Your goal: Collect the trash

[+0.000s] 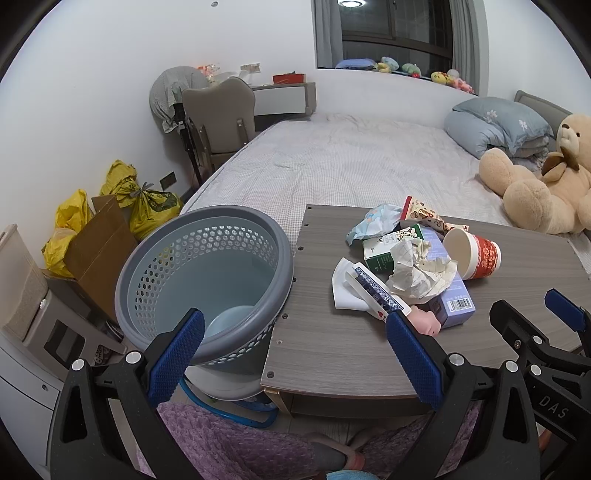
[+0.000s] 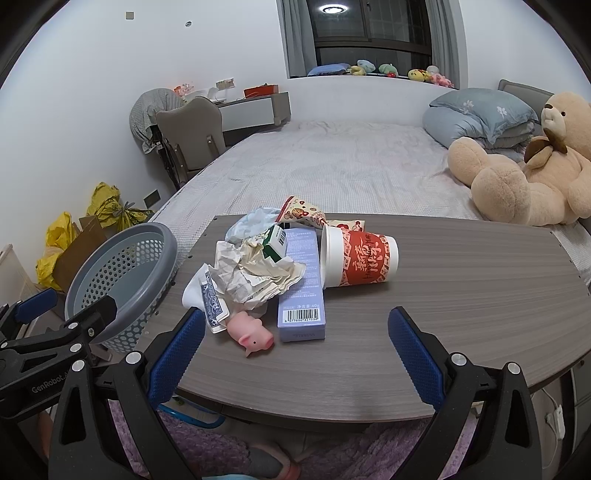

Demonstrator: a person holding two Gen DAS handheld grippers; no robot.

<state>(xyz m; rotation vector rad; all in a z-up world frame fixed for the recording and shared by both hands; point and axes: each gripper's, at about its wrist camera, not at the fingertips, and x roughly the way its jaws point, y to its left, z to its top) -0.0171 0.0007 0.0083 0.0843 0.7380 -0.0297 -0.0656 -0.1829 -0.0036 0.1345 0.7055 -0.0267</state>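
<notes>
While our left gripper (image 1: 295,354) and right gripper (image 2: 295,354) hang spread wide and empty, trash sits piled mid-table (image 2: 461,314): crumpled white paper (image 2: 255,273), red paper cup (image 2: 360,260) lying sideways, beside the grey holey plastic basket (image 1: 207,273) at its left edge.

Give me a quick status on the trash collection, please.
Left gripper open, right gripper open, both empty. Trash pile untouched on table. Wastebasket at table's left edge, nothing blocking.

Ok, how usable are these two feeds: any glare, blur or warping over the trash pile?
Left wrist: sharp, evenly lit; fisheye bends the table edge, black corners. Right wrist: the pile is crisp, the barcode on the purple box shows clearly, soft shadows only; the ceiling light reflects in the window, well away from the trash.
</notes>
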